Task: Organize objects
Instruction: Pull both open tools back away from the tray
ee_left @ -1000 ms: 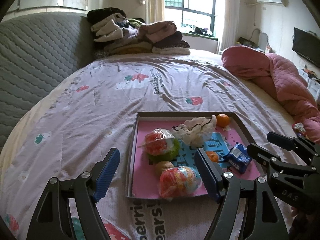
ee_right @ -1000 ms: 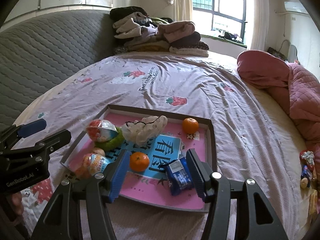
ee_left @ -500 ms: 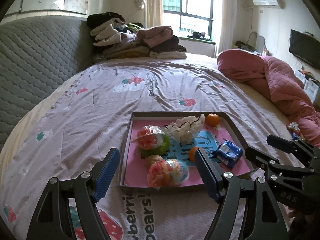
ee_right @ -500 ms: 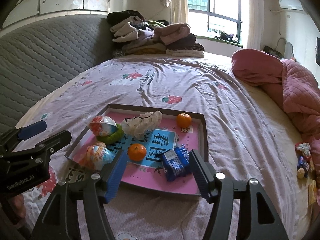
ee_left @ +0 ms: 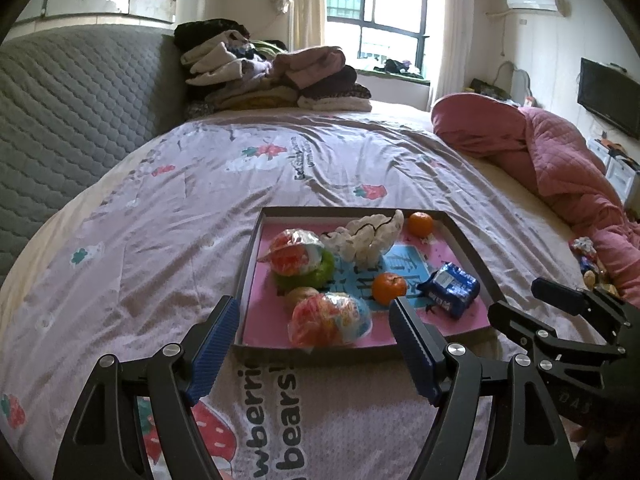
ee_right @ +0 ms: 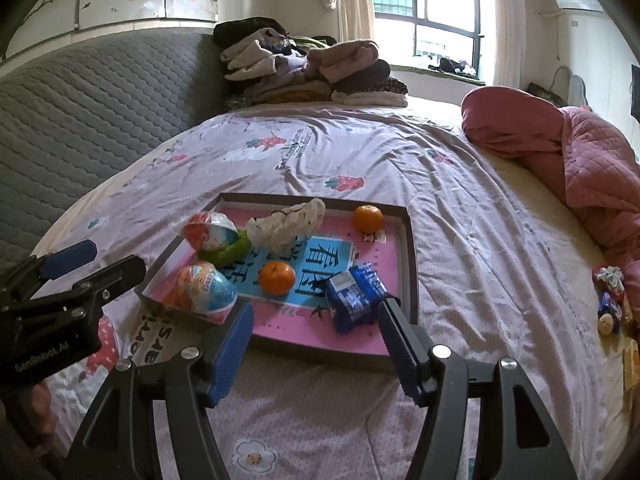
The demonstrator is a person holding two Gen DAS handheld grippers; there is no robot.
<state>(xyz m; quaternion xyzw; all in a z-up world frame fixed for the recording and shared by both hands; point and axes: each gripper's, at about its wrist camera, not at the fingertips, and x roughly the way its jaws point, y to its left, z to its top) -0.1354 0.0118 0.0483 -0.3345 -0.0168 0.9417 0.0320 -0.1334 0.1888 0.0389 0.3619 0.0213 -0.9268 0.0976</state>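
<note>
Shallow rect. tray [ee_left: 472, 256] holds crinkly blue packet [ee_left: 450, 289].

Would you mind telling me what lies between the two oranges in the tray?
In the right wrist view, only the tray's printed blue-and-pink liner lies between the far orange and the near orange; no object sits there.

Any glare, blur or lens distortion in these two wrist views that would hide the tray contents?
Left wrist view: the window is blown out, fisheye bends the bed edges and corners go dark, but the tray and the blue packet are sharp. Right wrist view: same backlight and curvature; the near orange is evenly lit, shadows soft, no motion blur.
</note>
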